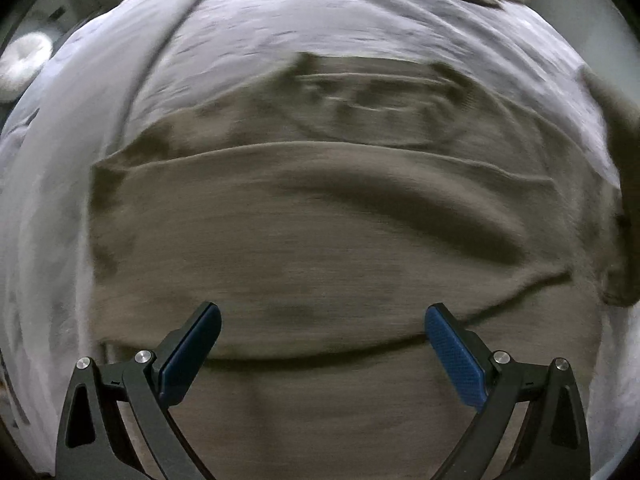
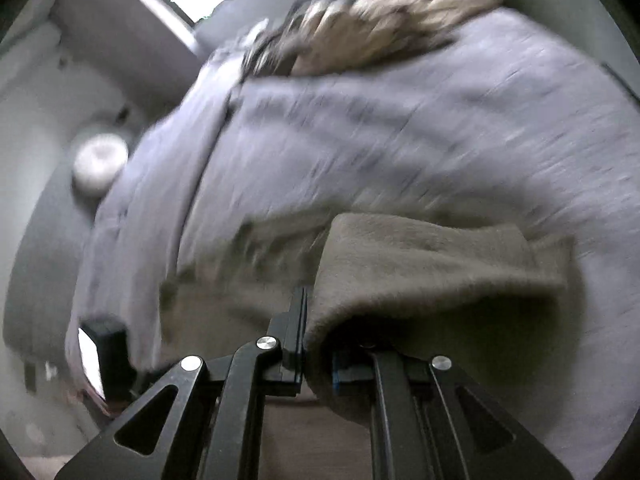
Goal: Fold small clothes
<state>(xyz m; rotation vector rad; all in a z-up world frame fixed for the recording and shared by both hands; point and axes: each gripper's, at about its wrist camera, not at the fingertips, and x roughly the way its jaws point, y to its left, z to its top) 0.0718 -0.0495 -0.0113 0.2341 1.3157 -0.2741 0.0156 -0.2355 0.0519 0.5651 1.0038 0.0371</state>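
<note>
A grey-brown knit garment (image 1: pixel 312 232) lies spread on a pale lilac bed cover (image 1: pixel 280 20), with one flap folded across its middle. My left gripper (image 1: pixel 322 332) hovers over its near part, open, blue pads wide apart and nothing between them. In the right wrist view, my right gripper (image 2: pixel 316 340) is shut on a part of the same grey-brown garment (image 2: pixel 432 264), which drapes over the right finger and hides it. The held cloth is lifted above the bed cover (image 2: pixel 440 120). This view is blurred.
A heap of beige and dark clothes (image 2: pixel 380 20) lies at the far end of the bed. A white round cushion (image 2: pixel 100 164) sits on the floor beside the bed. A dark device with a bright screen (image 2: pixel 100 356) shows at the lower left.
</note>
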